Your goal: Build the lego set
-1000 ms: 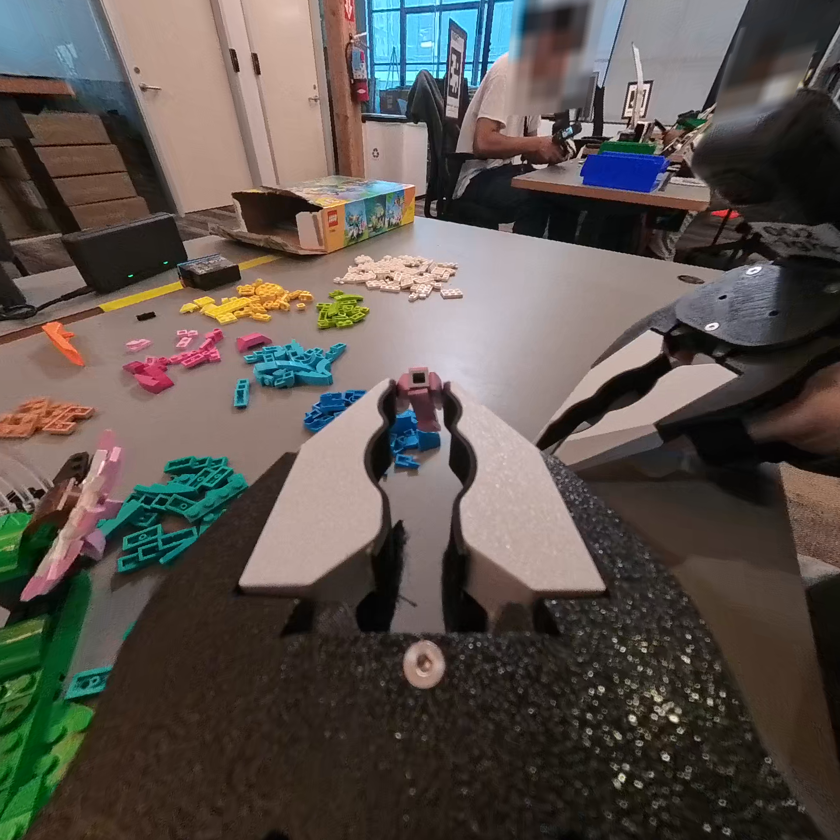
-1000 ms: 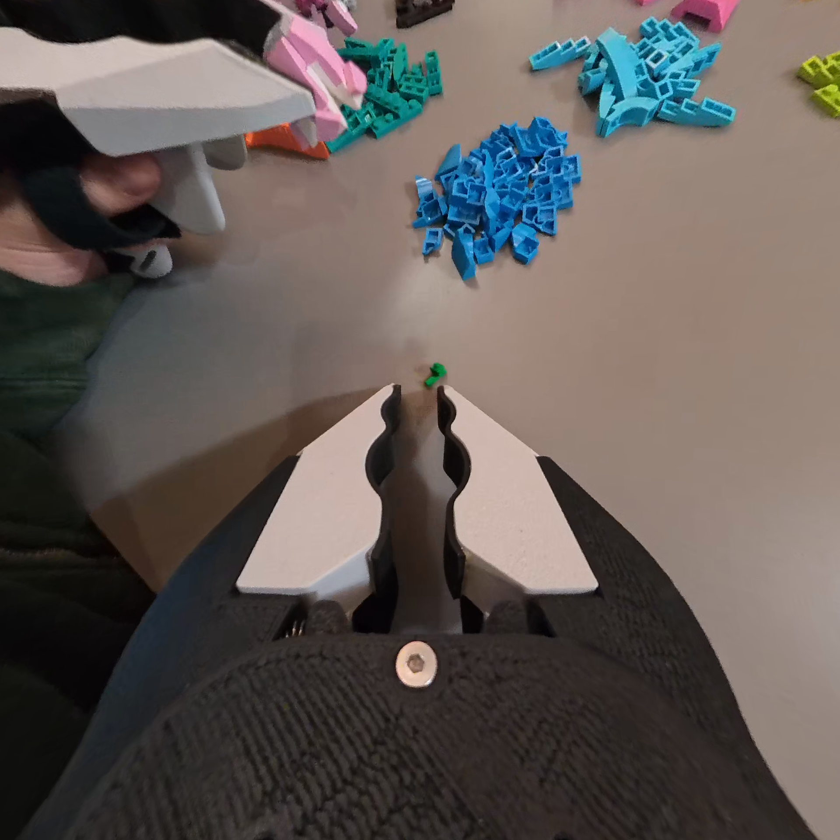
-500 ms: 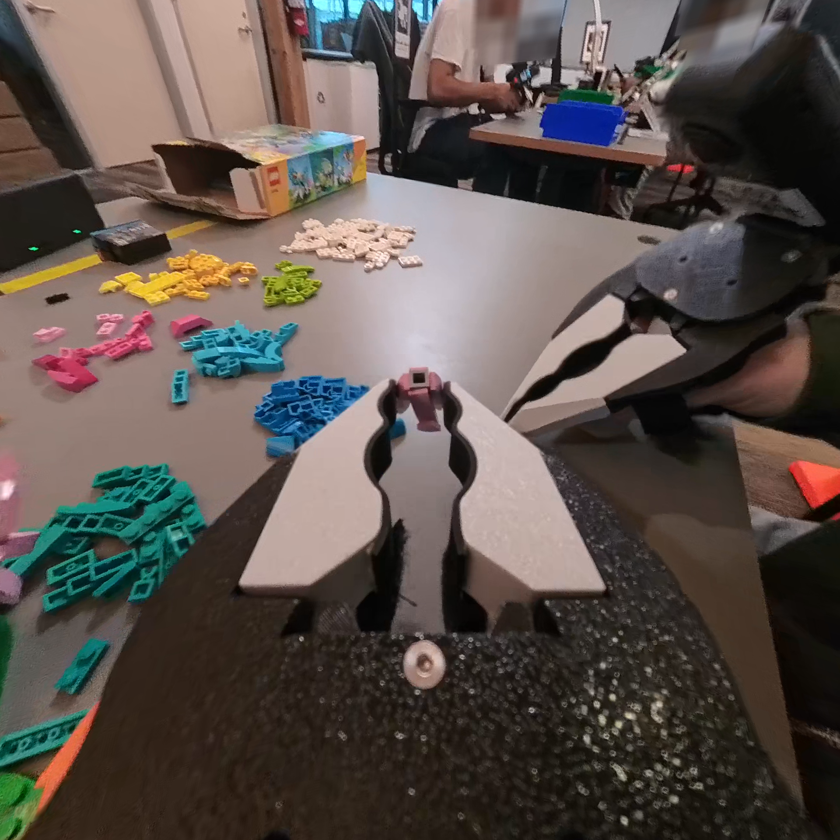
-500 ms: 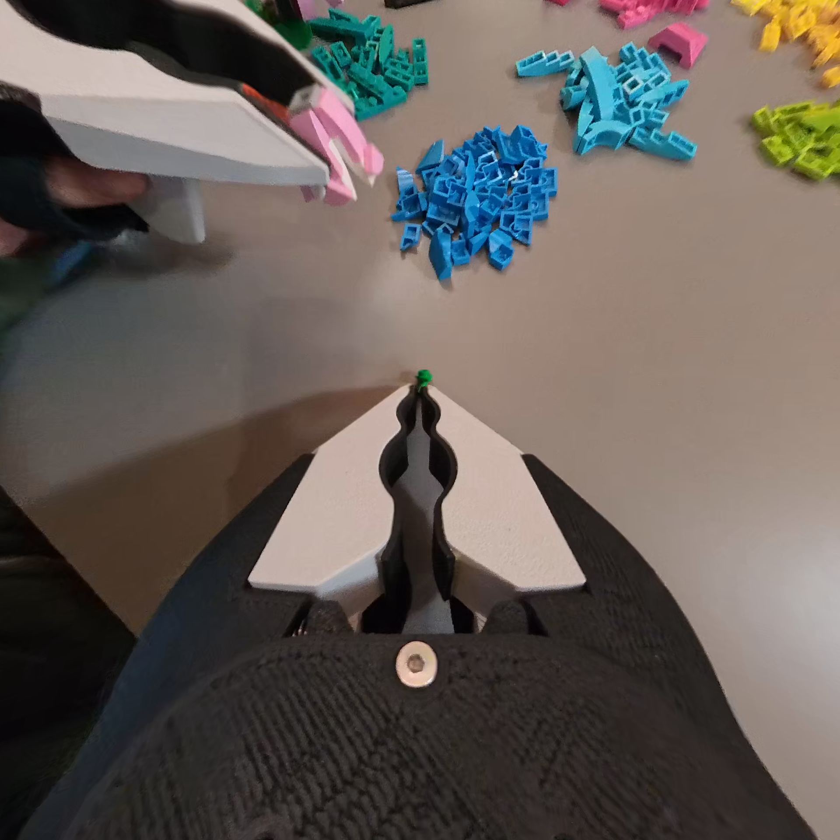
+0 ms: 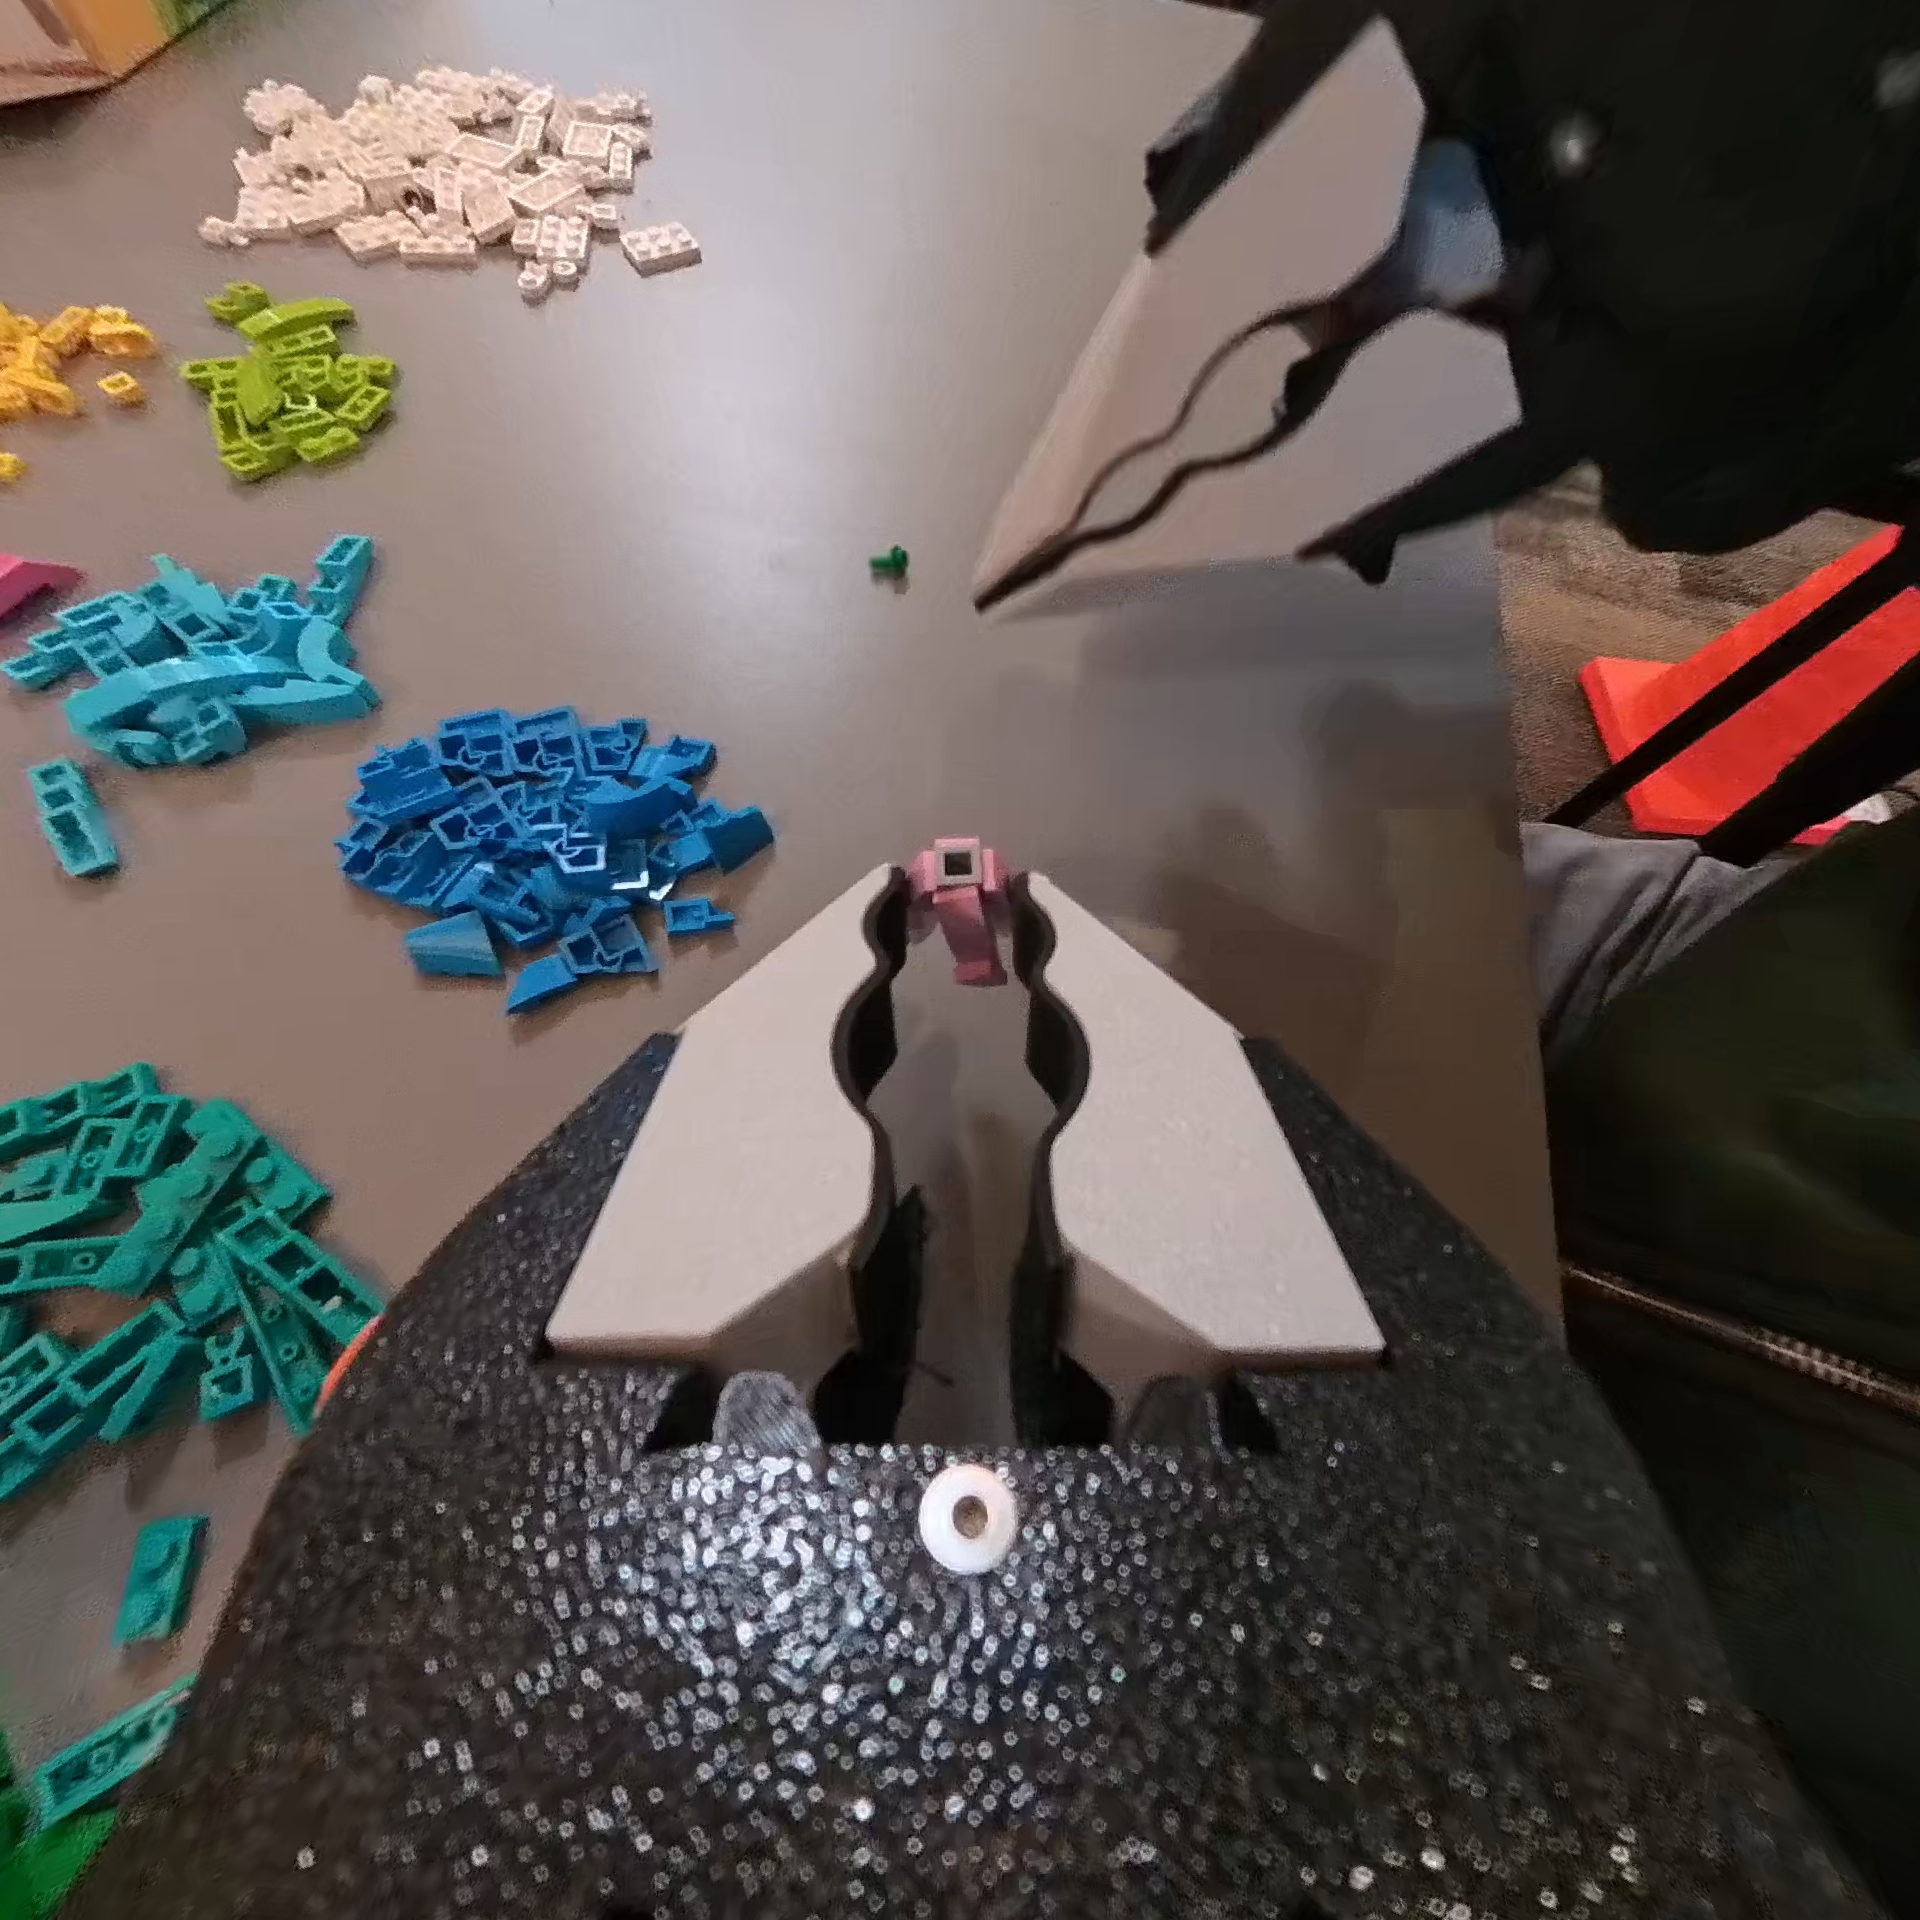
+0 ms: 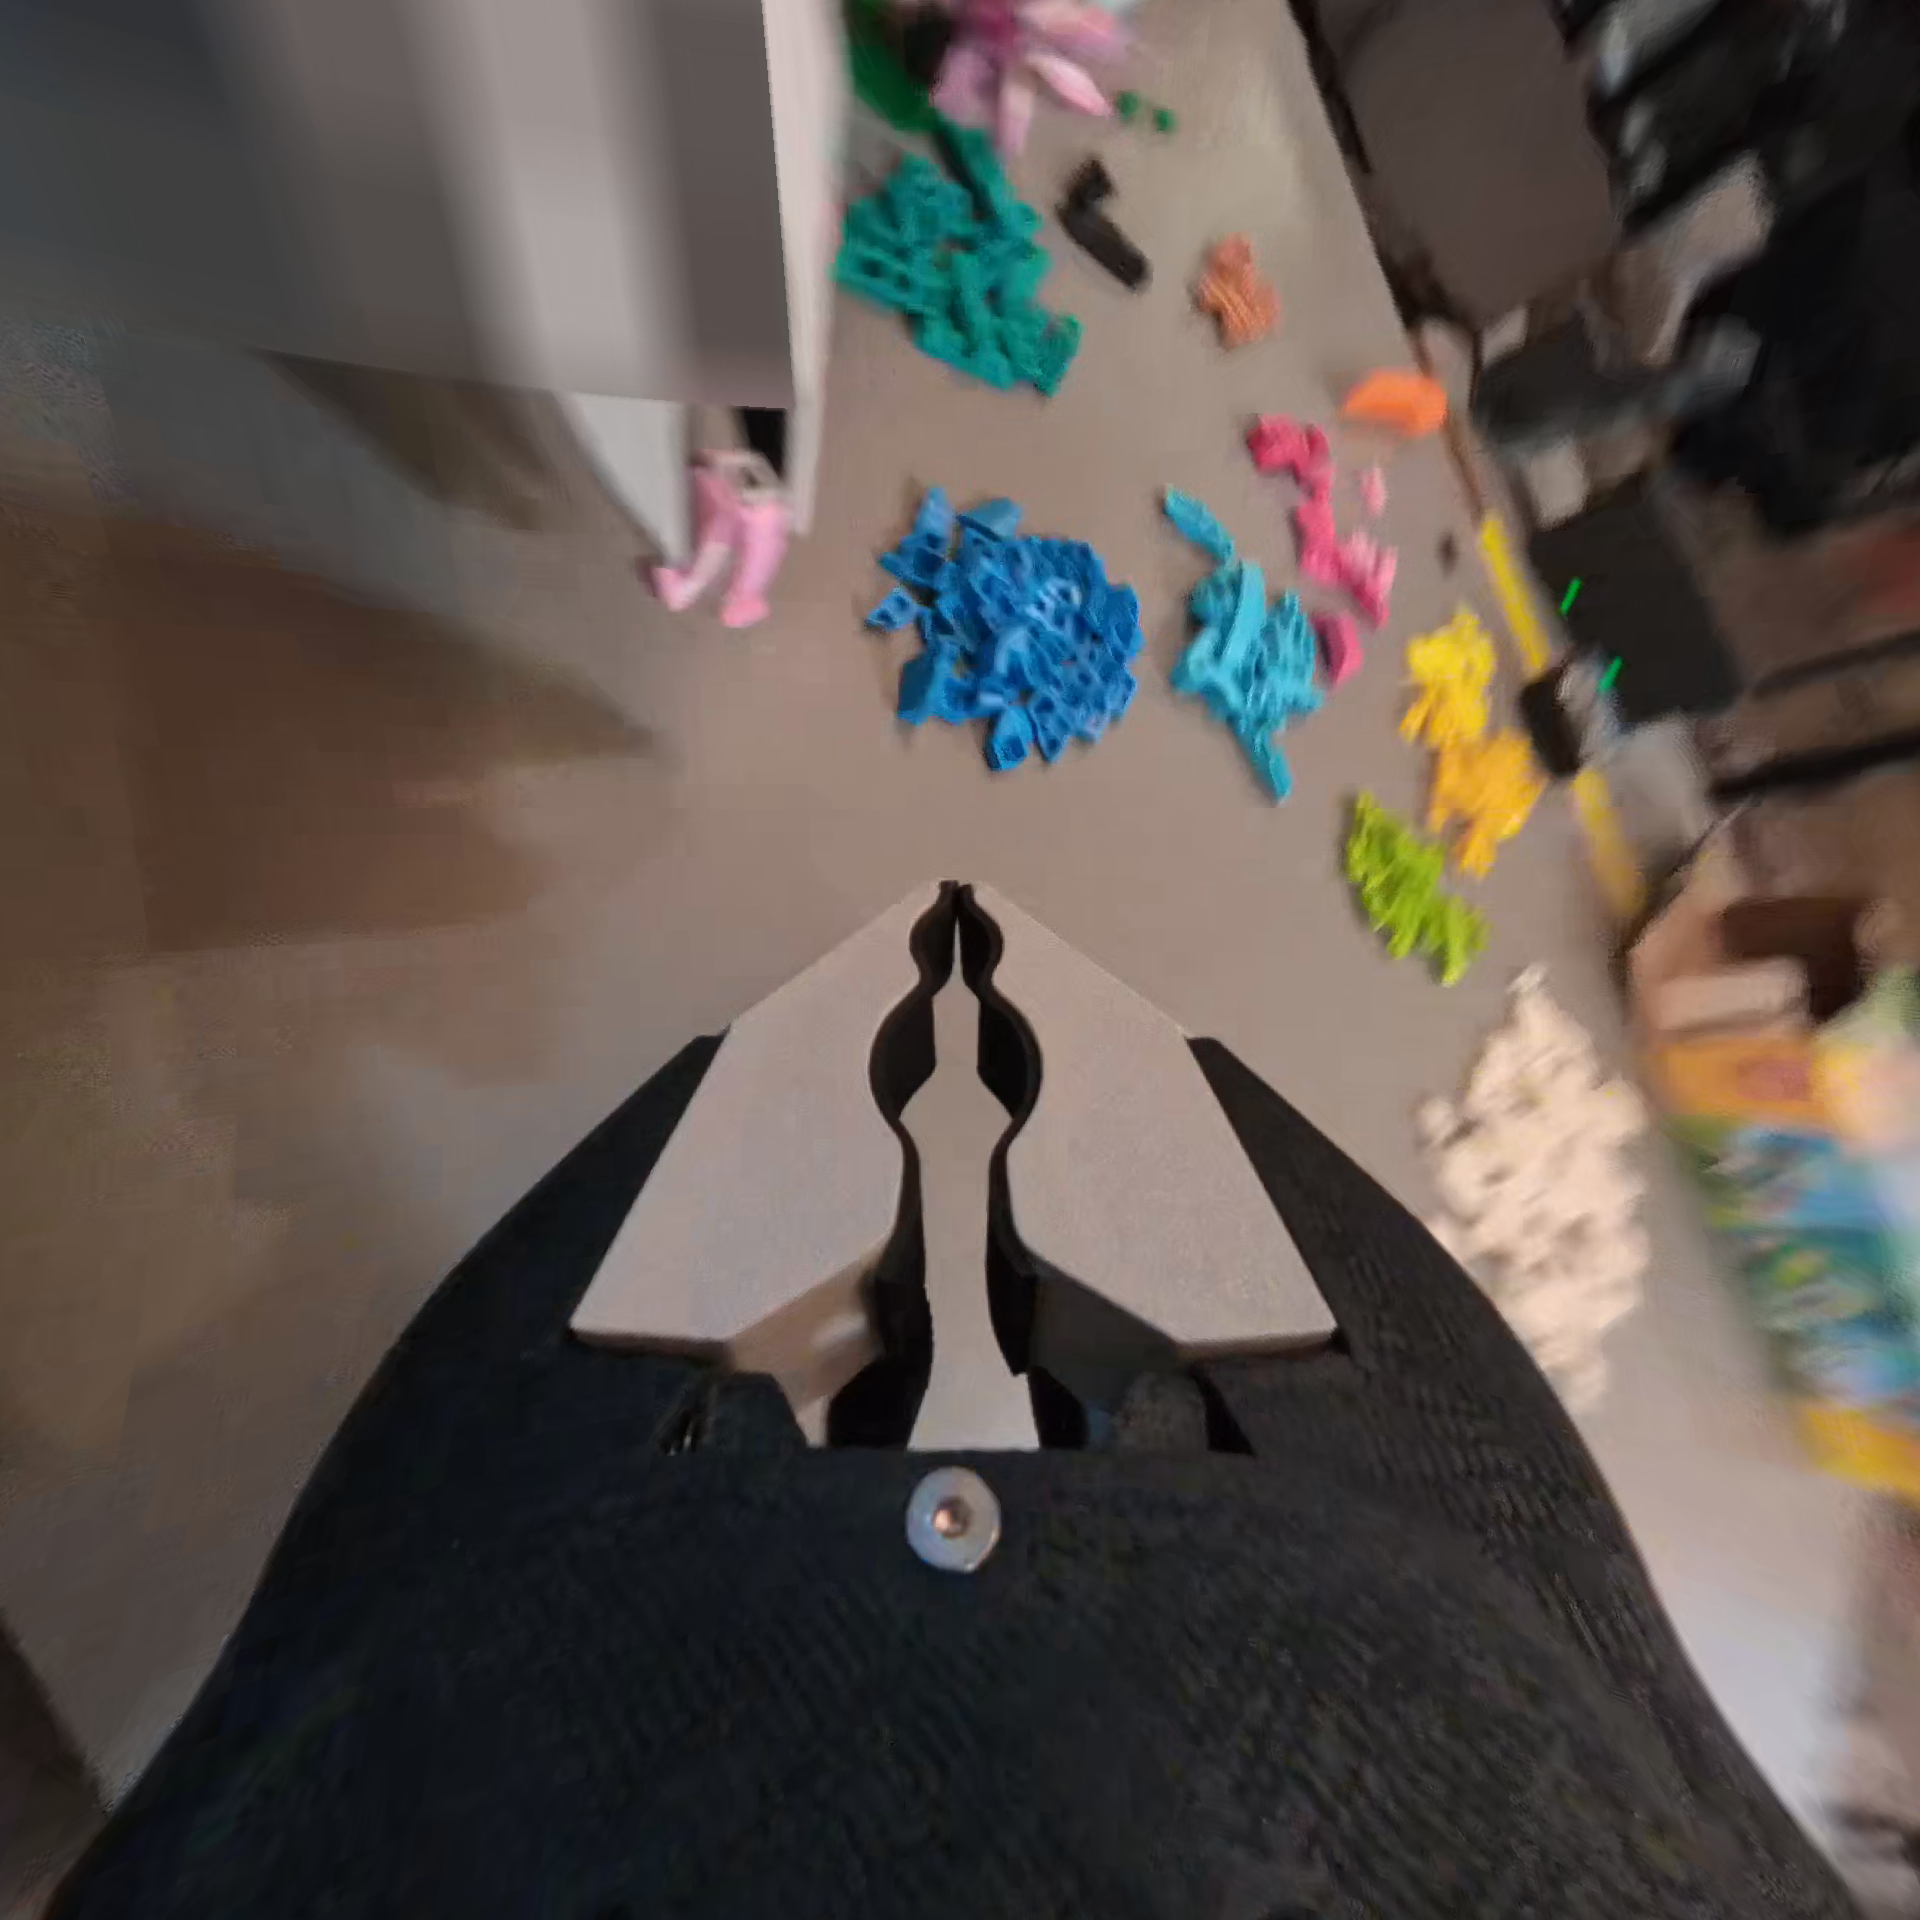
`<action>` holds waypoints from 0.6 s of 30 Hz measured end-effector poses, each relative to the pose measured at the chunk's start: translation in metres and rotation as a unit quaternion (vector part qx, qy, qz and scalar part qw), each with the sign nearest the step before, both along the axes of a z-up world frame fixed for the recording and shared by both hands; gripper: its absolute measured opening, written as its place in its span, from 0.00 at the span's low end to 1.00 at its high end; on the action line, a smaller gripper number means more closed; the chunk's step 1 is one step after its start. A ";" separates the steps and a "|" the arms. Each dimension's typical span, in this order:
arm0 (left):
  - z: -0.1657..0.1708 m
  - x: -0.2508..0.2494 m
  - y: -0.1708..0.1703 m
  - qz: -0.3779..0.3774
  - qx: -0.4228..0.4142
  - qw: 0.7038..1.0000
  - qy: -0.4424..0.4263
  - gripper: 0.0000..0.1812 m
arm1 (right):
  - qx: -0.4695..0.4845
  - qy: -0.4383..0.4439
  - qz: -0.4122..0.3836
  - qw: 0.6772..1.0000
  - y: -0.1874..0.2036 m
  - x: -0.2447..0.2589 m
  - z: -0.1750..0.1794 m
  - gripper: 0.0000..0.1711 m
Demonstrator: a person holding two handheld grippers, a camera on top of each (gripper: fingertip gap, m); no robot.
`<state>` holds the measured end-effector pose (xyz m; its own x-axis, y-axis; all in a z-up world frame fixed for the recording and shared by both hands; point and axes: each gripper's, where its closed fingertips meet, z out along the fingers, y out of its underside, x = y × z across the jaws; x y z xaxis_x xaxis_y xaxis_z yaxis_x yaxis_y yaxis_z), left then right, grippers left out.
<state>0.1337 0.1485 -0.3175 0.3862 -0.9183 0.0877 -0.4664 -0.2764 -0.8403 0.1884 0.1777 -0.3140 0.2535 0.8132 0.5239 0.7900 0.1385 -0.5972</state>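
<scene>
My left gripper [image 5: 961, 883] is shut on a small pink piece [image 5: 961, 914] with a square hole at its tip, held above the grey table [image 5: 935, 312]. In the blurred right wrist view the pink piece [image 6: 727, 540] hangs from the left gripper [image 6: 769, 457] at upper left. My right gripper [image 6: 948, 891] is shut, with nothing showing between its tips. In the left wrist view the right gripper [image 5: 982, 603] comes in from the upper right, tip low over the table. A tiny green piece [image 5: 888, 562] lies on the table just left of that tip.
Sorted piles lie on the table: blue [image 5: 551, 831], turquoise [image 5: 197, 675], teal [image 5: 156, 1226], lime [image 5: 291, 384], white [image 5: 447, 187], yellow [image 5: 52, 364]. The table's edge [image 5: 1507, 831] runs down the right, with a red-orange object [image 5: 1745, 717] beyond it. A pink flower build [image 6: 1018, 62] stands far off.
The right gripper closed at the tiny green piece, then swung away; the piece now lies on the table beside its shut tip. The left gripper tilted down toward the table, still holding the pink piece.
</scene>
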 end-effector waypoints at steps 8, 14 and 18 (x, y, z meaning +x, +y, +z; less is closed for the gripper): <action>-0.003 0.001 -0.001 -0.012 -0.003 1.000 0.002 0.10 | -0.239 0.139 -0.201 0.940 0.010 0.048 -0.036 0.11; -0.006 0.002 -0.002 -0.015 -0.004 1.000 0.000 0.10 | -0.280 0.191 -0.211 0.917 0.023 0.053 -0.031 0.08; -0.008 0.003 -0.001 -0.016 0.001 1.000 0.008 0.10 | -0.415 0.238 -0.243 0.844 0.033 0.052 -0.027 0.06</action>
<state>0.1369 0.1472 -0.3254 0.3576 -0.9305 0.0792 -0.4892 -0.2589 -0.8329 0.2403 0.2103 -0.3412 0.6837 0.5895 -0.4301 0.2760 -0.7545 -0.5955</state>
